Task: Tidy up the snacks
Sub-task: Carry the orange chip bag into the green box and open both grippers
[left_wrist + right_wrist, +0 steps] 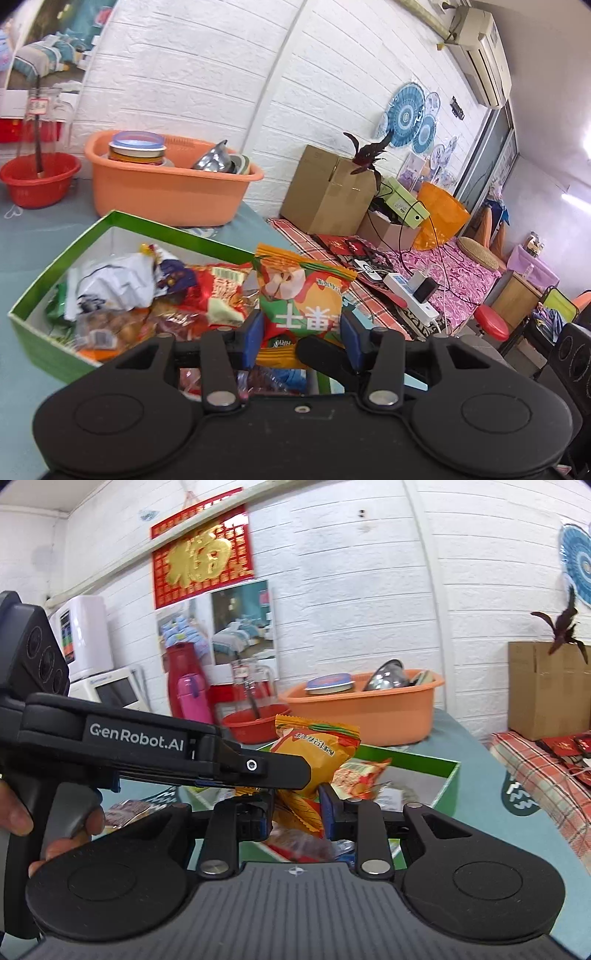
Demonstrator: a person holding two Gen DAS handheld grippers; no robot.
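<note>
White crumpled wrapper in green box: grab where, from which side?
Pinch the white wrapper by its raised ridge, from above: it tops the pile and the green box walls probably block side approaches. Left hand-held gripper and right hand-held gripper both hold the orange snack packet.

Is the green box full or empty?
Full. The green box has no lid on and is heaped with crumpled snack packets, nearly to its rim.
</note>
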